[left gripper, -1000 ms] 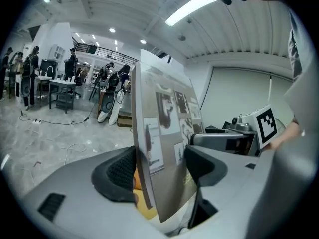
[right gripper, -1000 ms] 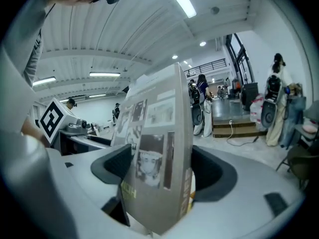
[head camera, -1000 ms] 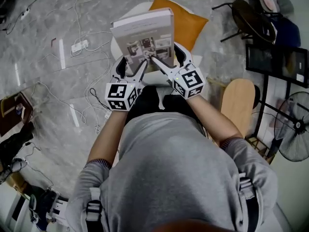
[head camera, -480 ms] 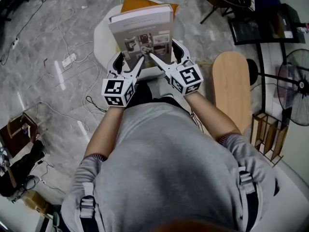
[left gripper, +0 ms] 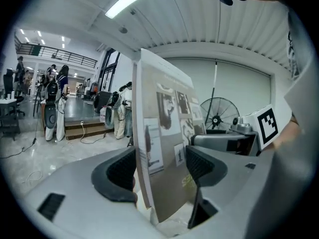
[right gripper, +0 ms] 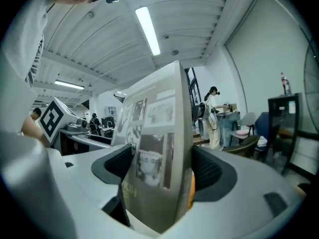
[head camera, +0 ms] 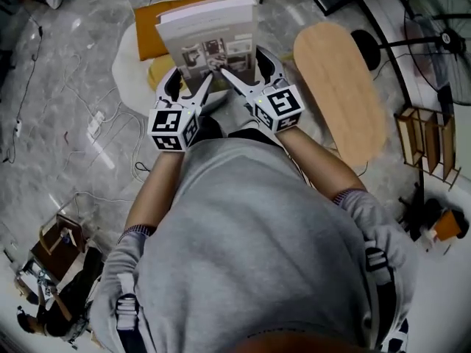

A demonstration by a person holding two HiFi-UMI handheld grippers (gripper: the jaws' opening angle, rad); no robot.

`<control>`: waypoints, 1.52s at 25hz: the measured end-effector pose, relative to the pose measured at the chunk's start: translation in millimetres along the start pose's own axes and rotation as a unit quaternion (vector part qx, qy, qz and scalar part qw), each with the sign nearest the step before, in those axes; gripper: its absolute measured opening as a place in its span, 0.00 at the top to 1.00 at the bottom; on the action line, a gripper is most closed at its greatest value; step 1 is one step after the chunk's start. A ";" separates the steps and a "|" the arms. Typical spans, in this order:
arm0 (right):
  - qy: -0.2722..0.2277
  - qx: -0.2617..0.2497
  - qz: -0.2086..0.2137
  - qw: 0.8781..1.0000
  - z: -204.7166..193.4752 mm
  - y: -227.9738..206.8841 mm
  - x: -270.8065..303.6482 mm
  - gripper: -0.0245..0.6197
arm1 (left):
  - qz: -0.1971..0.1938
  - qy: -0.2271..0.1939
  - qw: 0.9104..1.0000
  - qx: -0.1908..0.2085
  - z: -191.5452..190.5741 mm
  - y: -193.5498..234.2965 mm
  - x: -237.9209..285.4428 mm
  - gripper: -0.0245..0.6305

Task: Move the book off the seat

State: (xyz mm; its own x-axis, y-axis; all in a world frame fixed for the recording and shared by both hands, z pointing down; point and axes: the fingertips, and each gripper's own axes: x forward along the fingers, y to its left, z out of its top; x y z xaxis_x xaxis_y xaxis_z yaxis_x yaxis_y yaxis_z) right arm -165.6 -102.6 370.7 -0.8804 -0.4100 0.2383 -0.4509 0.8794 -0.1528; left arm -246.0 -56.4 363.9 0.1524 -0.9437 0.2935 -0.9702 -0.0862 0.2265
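I have both claws on the book (head camera: 213, 39), one at each lower corner of it. In the left gripper view, the left gripper (left gripper: 160, 168) has its two dark pads pressed against opposite faces of the book (left gripper: 164, 133). The cover with its small photos faces the inner jaw, and the page edges face my side. In the right gripper view, the right gripper (right gripper: 162, 171) is clamped the same way. The book (right gripper: 154, 128) stands upright between its jaws and rises above them towards the ceiling lights.

From the head view, the left gripper (head camera: 190, 83) and right gripper (head camera: 244, 68) sit side by side in front of my chest. Their marker cubes are nearest me and their jaws point away. The book rises out of both claws and is carried only by them.

The white round seat (head camera: 129, 65) lies beyond and to the left of the left claw, with an orange cushion (head camera: 158, 17) on it. The book's left edge overlaps the cushion from this angle. I cannot tell how high above the seat it hangs.

To the right of the right claw is an oval wooden tabletop (head camera: 342, 87), and further right a standing fan (head camera: 441, 13).
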 end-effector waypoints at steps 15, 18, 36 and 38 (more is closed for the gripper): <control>-0.036 0.038 -0.119 0.991 -16.8 -98.1 -137.2 0.37 | -0.118 0.033 0.990 0.069 -8.2 -150.0 68.5 0.44; -0.044 0.048 -0.152 0.986 -21.6 -128.3 -171.7 0.37 | -0.150 0.043 0.984 0.085 -10.9 -190.6 92.0 0.44; -0.049 0.072 -0.334 0.938 -37.2 -213.9 -267.0 0.38 | -0.329 0.082 0.933 0.121 -22.5 -302.9 179.5 0.44; -0.051 0.081 -0.356 0.929 -36.5 -216.7 -269.4 0.38 | -0.351 0.083 0.924 0.125 -20.4 -306.7 185.5 0.44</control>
State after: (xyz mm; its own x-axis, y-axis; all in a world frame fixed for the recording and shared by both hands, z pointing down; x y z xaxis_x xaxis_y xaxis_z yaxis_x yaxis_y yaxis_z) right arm 174.6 -173.8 374.6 -0.3550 -0.9026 0.2434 -0.9339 0.3307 -0.1358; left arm 83.7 -198.4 367.8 0.7676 -0.5671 0.2986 -0.6313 -0.7492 0.2001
